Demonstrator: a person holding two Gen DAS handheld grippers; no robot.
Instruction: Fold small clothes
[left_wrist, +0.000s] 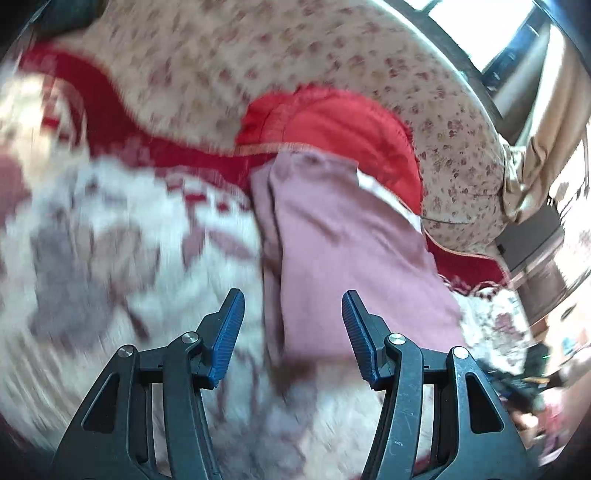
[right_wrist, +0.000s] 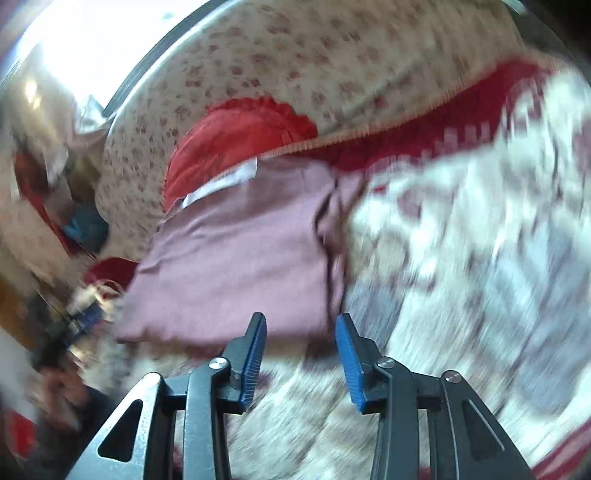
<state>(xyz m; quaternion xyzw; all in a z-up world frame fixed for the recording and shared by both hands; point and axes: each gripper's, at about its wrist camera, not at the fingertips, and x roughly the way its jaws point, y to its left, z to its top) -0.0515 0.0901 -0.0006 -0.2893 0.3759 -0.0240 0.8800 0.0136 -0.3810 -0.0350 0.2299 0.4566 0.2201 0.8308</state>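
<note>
A folded mauve-pink garment lies on a white and maroon patterned bedspread, its far end overlapping a red garment with a frilled edge. My left gripper hovers open over the pink garment's near edge, nothing between its blue pads. In the right wrist view the same pink garment lies ahead and left, with the red garment beyond it. My right gripper stands open just short of the pink garment's near right corner, holding nothing. Both views are motion-blurred.
A cream pillow with small floral print lies behind the clothes; it appears too in the right wrist view. A bright window and curtain are at the far right. Cluttered items sit off the bed's edge.
</note>
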